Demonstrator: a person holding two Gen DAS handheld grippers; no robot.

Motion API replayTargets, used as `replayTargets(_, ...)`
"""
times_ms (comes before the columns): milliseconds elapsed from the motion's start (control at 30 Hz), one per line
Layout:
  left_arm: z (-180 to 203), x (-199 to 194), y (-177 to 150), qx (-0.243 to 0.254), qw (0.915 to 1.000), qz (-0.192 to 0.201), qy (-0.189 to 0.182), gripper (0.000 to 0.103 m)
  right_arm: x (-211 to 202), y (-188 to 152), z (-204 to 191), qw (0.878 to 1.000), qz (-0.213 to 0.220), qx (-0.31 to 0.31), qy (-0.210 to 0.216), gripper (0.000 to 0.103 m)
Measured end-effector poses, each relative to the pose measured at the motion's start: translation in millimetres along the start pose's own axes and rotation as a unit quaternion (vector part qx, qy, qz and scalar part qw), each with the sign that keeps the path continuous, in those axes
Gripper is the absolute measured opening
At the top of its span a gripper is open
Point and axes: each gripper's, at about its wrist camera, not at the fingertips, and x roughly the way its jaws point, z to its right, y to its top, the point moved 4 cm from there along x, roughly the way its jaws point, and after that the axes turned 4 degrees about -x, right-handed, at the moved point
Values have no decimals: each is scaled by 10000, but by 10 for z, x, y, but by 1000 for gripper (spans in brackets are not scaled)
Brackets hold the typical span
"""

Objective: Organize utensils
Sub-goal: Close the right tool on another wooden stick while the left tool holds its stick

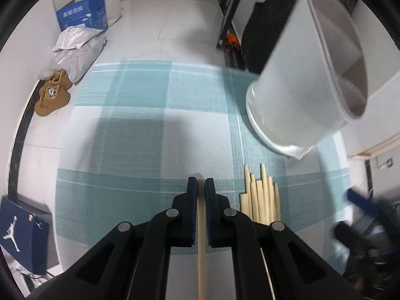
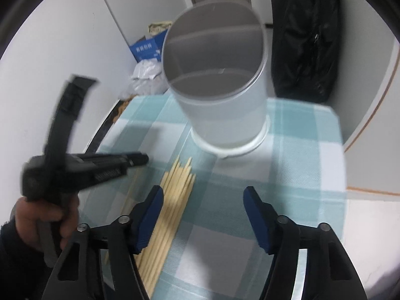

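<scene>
My left gripper [image 1: 201, 183] is shut on a single wooden chopstick [image 1: 201, 225] that runs back between its fingers, held above the checked cloth. A pile of several wooden chopsticks [image 1: 261, 197] lies on the cloth just right of it; the pile also shows in the right wrist view [image 2: 172, 200]. A white divided utensil holder [image 1: 307, 75] stands at the far right of the cloth, and straight ahead in the right wrist view [image 2: 220, 87]. My right gripper [image 2: 203, 197] is open and empty, above the cloth right of the pile. The left gripper [image 2: 140, 161] shows at left, blurred.
The teal and white checked cloth [image 1: 140, 115] covers a small table. Brown shoes [image 1: 52, 92], grey bags and a blue box [image 1: 82, 12] sit on the floor to the left. A black bag [image 2: 302, 37] stands behind the holder. A dark box [image 1: 22, 232] is at lower left.
</scene>
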Motion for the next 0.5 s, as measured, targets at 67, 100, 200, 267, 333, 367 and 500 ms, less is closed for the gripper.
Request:
replayTargets(67, -13, -97, 24, -96, 9998, 148, -130, 2, 114, -36, -22, 9996, -176, 152, 136, 52)
replayTargets(100, -15, -154, 30, -126, 9994, 242, -199, 2, 167, -44, -19, 9993, -242, 225, 198, 45)
replayTargets(200, -38, -293, 30, -175, 9982, 484, -322, 2, 265, -48, -70, 9985, -413, 238, 273, 40)
replayTargets(267, -78, -320, 44, -219, 9974, 526, -447, 2, 334, -28, -115, 9978, -523, 219, 345, 40)
replayTargets(333, -103, -347, 40, -236, 9966, 576, -531, 2, 400, -6, -144, 9966, -624, 282, 450, 36)
replayTargets(367, -128, -361, 43, -245, 9964, 615, -533, 2, 455, 8, -148, 9955, -713, 365, 508, 33)
replayTargets(500, -209, -400, 75, -362, 9950, 639, -677, 2, 612, 69, -157, 9926, -918, 618, 507, 25)
